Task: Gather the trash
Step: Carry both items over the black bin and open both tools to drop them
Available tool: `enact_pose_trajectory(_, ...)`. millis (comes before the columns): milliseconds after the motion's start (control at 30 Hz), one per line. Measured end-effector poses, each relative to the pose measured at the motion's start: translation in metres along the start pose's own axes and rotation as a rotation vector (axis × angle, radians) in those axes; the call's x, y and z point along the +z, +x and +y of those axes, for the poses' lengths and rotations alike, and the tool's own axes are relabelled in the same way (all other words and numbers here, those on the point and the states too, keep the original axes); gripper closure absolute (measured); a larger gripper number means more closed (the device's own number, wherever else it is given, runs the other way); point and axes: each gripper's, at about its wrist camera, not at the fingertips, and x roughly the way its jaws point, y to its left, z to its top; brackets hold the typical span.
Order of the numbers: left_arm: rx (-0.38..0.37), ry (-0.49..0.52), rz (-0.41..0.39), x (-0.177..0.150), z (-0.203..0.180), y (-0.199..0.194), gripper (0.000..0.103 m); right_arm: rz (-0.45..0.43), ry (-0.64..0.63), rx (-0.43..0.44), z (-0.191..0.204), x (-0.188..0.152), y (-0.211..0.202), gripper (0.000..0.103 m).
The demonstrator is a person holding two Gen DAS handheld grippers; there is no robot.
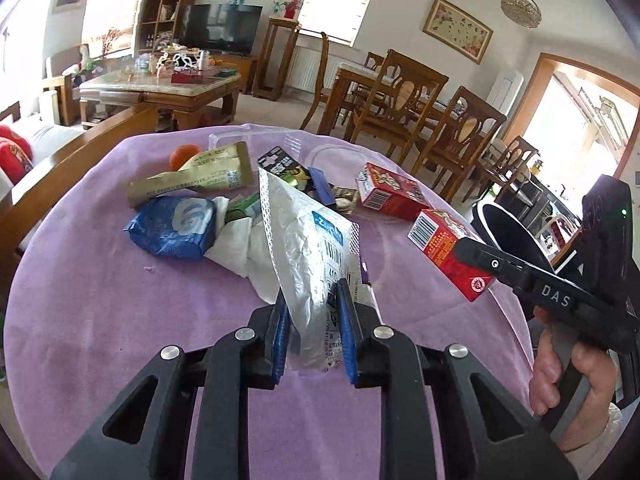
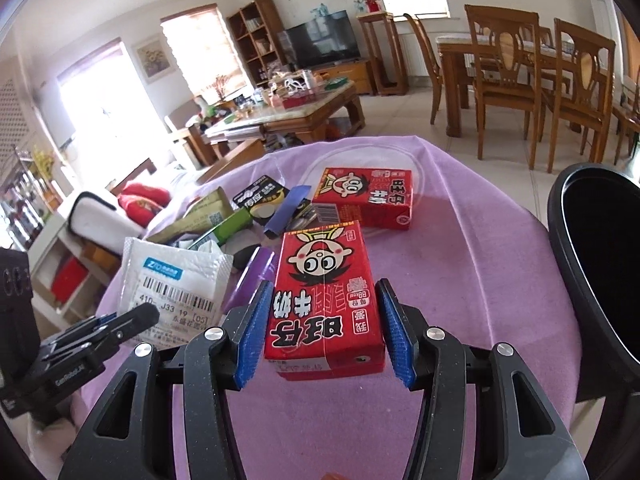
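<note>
My left gripper (image 1: pixel 312 300) is shut on a white courier bag (image 1: pixel 304 236) with a barcode label and holds it upright above the purple tablecloth (image 1: pixel 120 320). The bag also shows in the right wrist view (image 2: pixel 176 284). My right gripper (image 2: pixel 324 312) is shut on a red milk carton (image 2: pixel 324 296) and holds it above the table; the carton shows in the left wrist view (image 1: pixel 444 252) too. A second red carton (image 2: pixel 364 196) lies further back. A black trash bin (image 2: pixel 600 268) stands at the table's right edge.
More litter lies on the cloth: a blue packet (image 1: pixel 172 226), white tissue (image 1: pixel 240 248), a beige wrapper (image 1: pixel 200 176), a black packet (image 1: pixel 280 162), an orange (image 1: pixel 182 154). Wooden chairs (image 1: pixel 404 96) and a coffee table (image 1: pixel 160 88) stand beyond.
</note>
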Motion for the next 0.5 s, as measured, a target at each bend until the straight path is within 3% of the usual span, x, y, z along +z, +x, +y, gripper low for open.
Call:
enact_pose_trajectory(167,-0.016,0.08,-0.08,0.003,-0.032,-0.01,0.081,-0.032,0.02,0.013,-0.019,0.0,-0.021,0.051)
enact_pose_trajectory(367,-0.082,0.118,-0.108,0.016,-0.069,-0.012,0.081,-0.107,0.041,-0.007,-0.043,0.004,-0.057,0.051)
enact_pose_trajectory(500,-0.137,0.144,-0.117,0.025,-0.102,0.0,0.08,-0.16,0.076,-0.051,-0.08,0.01,-0.087,0.051)
